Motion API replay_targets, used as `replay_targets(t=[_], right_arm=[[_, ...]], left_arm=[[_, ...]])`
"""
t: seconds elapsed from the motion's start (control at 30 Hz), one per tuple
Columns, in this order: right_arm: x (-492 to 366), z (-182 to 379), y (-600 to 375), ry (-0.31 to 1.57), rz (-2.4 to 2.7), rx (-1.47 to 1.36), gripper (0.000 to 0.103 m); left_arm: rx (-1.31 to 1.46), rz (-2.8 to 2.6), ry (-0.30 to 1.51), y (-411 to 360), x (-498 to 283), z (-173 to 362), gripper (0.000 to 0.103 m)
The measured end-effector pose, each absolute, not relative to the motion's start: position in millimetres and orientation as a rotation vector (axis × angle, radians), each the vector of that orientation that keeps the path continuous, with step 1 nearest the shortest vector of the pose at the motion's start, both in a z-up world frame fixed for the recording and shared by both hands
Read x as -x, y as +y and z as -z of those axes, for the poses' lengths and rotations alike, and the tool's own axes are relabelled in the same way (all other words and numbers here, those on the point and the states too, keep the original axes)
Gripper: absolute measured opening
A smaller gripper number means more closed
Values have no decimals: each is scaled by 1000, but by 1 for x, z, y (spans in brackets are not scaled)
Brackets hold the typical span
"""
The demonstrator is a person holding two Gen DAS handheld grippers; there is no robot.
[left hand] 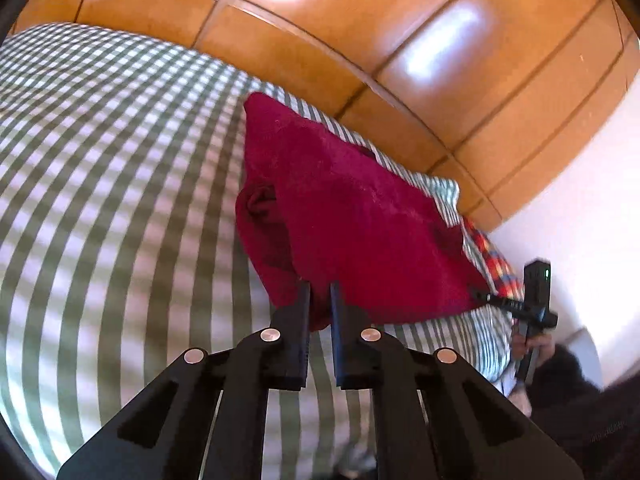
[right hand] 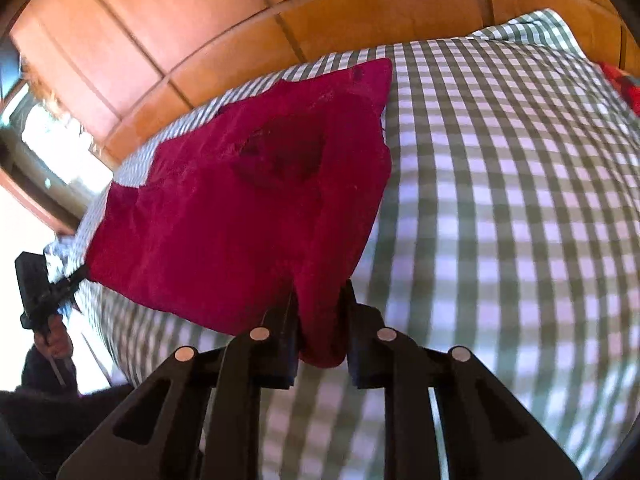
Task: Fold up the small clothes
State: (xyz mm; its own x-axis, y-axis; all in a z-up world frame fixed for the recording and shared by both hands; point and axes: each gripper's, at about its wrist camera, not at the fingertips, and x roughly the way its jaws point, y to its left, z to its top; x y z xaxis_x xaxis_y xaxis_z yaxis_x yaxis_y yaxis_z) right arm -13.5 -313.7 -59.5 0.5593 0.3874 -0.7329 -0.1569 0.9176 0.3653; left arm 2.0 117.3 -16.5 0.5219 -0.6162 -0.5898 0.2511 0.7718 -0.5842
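A small dark red garment is held stretched above the green-and-white checked bed cover. My left gripper is shut on one near corner of the red garment. My right gripper is shut on the other near corner of the red garment, with cloth bunched between its fingers. The far edge of the garment rests on the bed cover. In the left wrist view the right gripper shows at the garment's right corner. In the right wrist view the left gripper shows at the garment's left corner.
A wooden panelled wardrobe stands behind the bed. A multicoloured checked cloth lies at the bed's right edge. A red patterned item lies at the far right of the bed. A white wall is at the right.
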Motion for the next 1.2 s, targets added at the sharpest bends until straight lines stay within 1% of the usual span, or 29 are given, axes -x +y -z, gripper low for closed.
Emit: replay_targets(t=[0.17,0.3,0.33,0.37,0.4,0.43,0.47,0.5,0.53,0.57,0.6,0.67,0.7,0.73,0.77,0.83,0.87,0.9,0.93,0.97,1.0,1.03,1.07,1.2], right_arm=[[69,80,-317,1018,-351,-241,17],[91,87,-318,1044,-366,-254,17],[90,88,-319,1044,-363,-257,23],[89,87,-320,1046,-364,-265,34],[87,86,-322,1040,-361,-272,39],[86,84,-324,1029,-355,-277,55],[85,81,-328,1015,-346,-285,64],[83,76,-333,996,-329,-285,66],[80,72,-335,976,-309,-275,67],[74,67,-335,949,-280,-254,67],[71,65,-333,934,-262,-241,67],[58,60,-329,899,-215,-185,67],[52,58,-325,885,-191,-154,67],[44,57,-322,875,-178,-137,66],[37,57,-321,866,-182,-134,65],[25,56,-317,847,-181,-118,62],[19,56,-314,846,-178,-107,59],[14,57,-311,846,-178,-104,55],[10,57,-310,849,-187,-102,43],[9,58,-309,854,-197,-97,33],[9,57,-308,855,-192,-84,30],[11,57,-306,851,-185,-65,21],[14,55,-305,845,-179,-53,11],[36,41,-310,802,-178,-68,9]], left_arm=[[457,541,982,117,54,36,8],[466,500,1023,118,77,45,8],[459,482,1026,117,77,44,9],[450,484,1025,115,76,42,10],[442,480,1013,115,75,38,10],[441,471,1003,115,73,34,13],[449,466,986,117,69,29,13],[450,460,964,120,67,24,13],[441,446,947,123,64,20,15],[432,425,936,127,60,19,23],[437,414,930,131,57,20,28],[463,403,914,134,41,20,41],[468,404,910,136,36,20,44],[474,408,908,134,28,20,49],[480,420,906,131,17,20,50],[483,441,912,124,1,20,50],[485,454,917,120,-8,21,50],[488,464,921,116,-15,23,51],[486,471,926,113,-20,25,50],[473,484,933,108,-25,26,44],[456,491,938,103,-27,27,32],[425,491,943,99,-29,27,11],[409,489,928,96,-26,26,8],[364,499,856,90,-9,10,6]])
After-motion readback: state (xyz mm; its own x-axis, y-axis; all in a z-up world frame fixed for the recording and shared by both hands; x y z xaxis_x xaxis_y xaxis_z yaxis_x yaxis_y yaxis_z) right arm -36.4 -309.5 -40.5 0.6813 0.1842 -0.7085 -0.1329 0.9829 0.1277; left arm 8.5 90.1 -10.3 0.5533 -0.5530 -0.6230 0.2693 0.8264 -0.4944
